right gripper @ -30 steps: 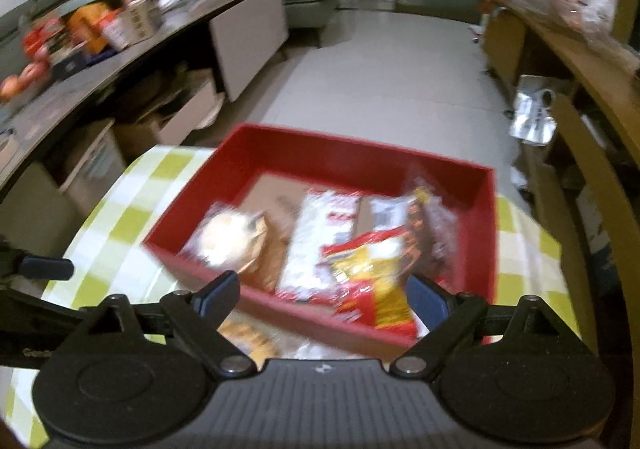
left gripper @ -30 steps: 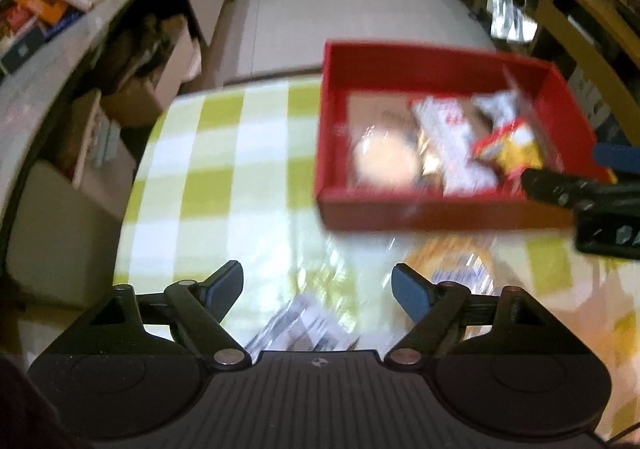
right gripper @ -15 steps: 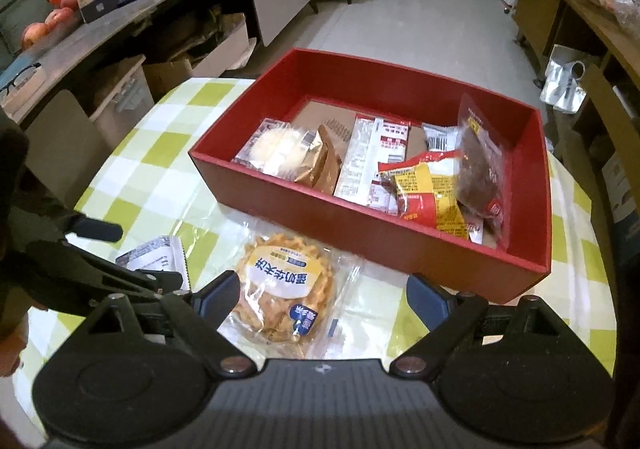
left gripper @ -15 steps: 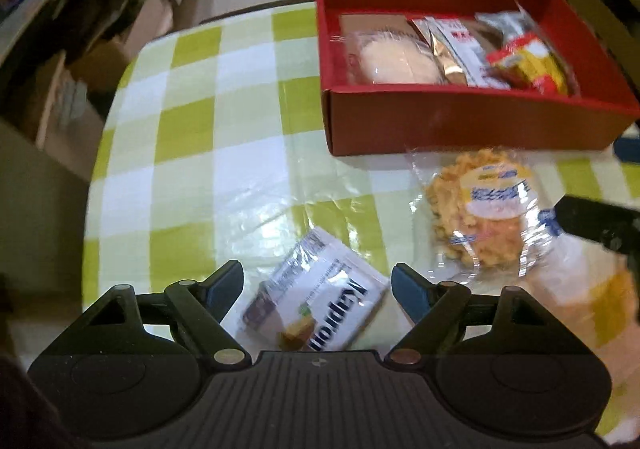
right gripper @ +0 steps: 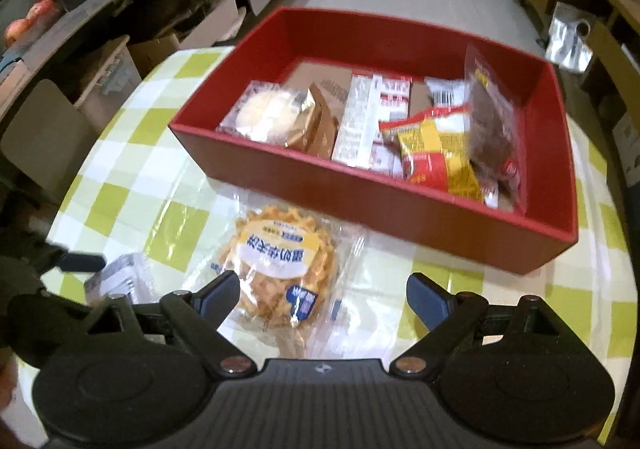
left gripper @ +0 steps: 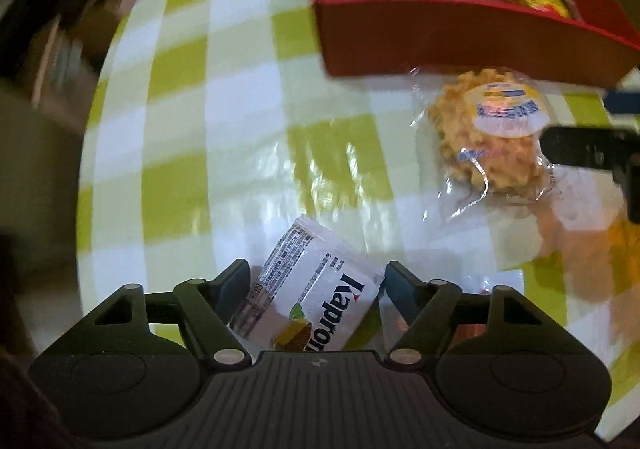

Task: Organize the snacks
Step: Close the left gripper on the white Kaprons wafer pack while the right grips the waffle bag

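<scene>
The left gripper (left gripper: pixel 316 283) is spread wide, and a white wafer packet (left gripper: pixel 316 301) is seen lying flat on the checked tablecloth (left gripper: pixel 180 121) between its fingers; whether the fingers touch the packet cannot be told. From this packet, a round waffle snack in a clear wrapper (left gripper: pixel 492 137) lies toward 2 o'clock, just in front of the near wall of the red box (left gripper: pixel 440 37), which is placed at 1 o'clock.

In the right wrist view, the right gripper (right gripper: pixel 322 297) is also held wide open, with nothing between its fingers. The waffle snack (right gripper: pixel 280 265) is found just ahead of its left finger, resting on the tablecloth (right gripper: pixel 132 177). The red box (right gripper: pixel 420 205) sits at 12 o'clock beyond it, and several packets are laid inside, among them a pale round cake (right gripper: pixel 266 115) and a yellow-and-red bag (right gripper: pixel 440 157). The wafer packet (right gripper: pixel 120 277) is partly visible at 9 o'clock, beside the left gripper (right gripper: pixel 82 261).
</scene>
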`<control>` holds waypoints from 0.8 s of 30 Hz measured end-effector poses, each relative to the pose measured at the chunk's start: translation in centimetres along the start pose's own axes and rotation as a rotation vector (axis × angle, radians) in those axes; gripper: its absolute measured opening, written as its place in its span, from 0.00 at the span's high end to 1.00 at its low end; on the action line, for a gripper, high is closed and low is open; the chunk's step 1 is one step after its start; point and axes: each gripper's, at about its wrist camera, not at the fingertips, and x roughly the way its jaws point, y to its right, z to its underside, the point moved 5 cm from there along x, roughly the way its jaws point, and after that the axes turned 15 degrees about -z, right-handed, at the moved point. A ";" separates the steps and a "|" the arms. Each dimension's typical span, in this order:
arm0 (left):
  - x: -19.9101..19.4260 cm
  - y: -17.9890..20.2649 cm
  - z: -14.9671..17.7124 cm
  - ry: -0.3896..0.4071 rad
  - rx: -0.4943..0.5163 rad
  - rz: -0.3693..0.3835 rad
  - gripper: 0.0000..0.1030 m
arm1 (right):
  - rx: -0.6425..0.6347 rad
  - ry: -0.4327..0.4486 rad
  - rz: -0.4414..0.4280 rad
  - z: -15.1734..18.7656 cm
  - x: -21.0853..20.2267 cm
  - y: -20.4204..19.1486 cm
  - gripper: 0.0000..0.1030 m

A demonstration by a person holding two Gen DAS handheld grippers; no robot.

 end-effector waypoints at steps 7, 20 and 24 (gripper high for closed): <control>-1.9 -0.6 1.3 0.058 0.001 0.044 0.14 | 0.010 0.003 -0.019 0.0 0.3 -0.2 0.07; -2.0 0.7 2.8 0.126 0.125 0.035 0.32 | 0.029 -0.023 -0.055 -0.8 3.0 -1.8 0.06; -2.2 0.1 3.3 0.085 0.074 0.054 0.33 | 0.004 -0.046 -0.036 -0.9 4.2 -2.5 0.05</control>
